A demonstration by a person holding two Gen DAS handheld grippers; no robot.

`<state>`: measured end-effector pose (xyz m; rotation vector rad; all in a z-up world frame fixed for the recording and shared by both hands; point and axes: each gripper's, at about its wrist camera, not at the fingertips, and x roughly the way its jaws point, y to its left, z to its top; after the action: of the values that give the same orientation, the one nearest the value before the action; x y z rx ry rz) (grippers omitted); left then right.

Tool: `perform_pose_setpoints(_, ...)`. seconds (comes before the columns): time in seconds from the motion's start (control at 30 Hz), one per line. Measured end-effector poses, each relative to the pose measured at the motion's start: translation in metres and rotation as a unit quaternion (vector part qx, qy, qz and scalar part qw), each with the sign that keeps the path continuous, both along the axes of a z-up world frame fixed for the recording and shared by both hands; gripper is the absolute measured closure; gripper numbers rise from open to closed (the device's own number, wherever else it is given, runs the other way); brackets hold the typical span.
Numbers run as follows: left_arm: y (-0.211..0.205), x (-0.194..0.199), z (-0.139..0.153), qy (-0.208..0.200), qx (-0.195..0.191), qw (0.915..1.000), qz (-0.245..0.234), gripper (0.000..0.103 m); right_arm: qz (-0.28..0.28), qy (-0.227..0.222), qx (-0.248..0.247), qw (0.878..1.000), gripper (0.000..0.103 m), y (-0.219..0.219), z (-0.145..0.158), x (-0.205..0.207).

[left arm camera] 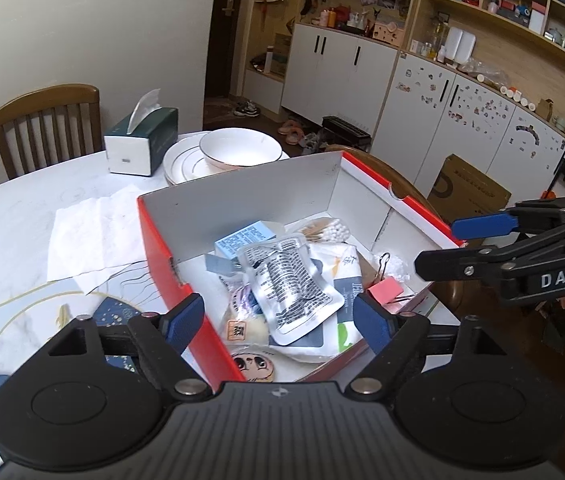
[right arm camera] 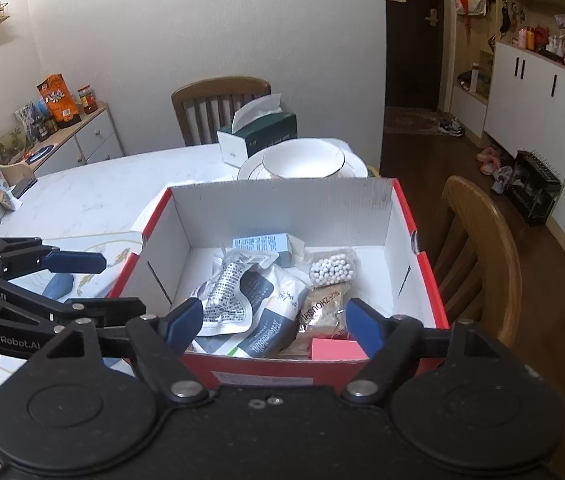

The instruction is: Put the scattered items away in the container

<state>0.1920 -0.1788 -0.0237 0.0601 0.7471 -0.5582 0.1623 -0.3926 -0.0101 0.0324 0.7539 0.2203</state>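
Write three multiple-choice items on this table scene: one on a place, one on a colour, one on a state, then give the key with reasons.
1. Where does the white bowl stand?
A. inside the box
B. on stacked plates behind the box
C. on a chair

2. What colour is the outside of the box?
A. red
B. green
C. black

3. How does the right gripper stand?
A. shut on a packet
B. shut on nothing
C. open, holding nothing

Key: B, the bowl sits on the plates past the box's far wall, beside the tissue box. A, the outer walls are red while the inside is white. C, its blue pads stand wide apart above the box's near wall, with no packet pressed between them; the silver packet lies loose in the box.
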Motion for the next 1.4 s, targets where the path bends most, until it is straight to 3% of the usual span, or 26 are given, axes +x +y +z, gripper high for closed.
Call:
perform_pose_setpoints(0.3,0.009,-0.009,0.004,-0.013,0.005,0.9999,-0.004,0.001,-0.018,-0.022,0.006,1.0,0.011,0.005,0.008,-0.015)
perform_pose_setpoints(0.63,0.016,-0.021,0.007,-0.007,0.002,0.9999,-0.007,0.001,-0.033,-0.037,0.011,0.999,0.004,0.01,0.012,-0.035)
perform_pose_setpoints(1.4,0.028,-0.05,0.019,-0.025,0.019,0.9994,0.013,0.001,-0.058,-0.038,0.004,0.998,0.003,0.029,0.002,-0.072)
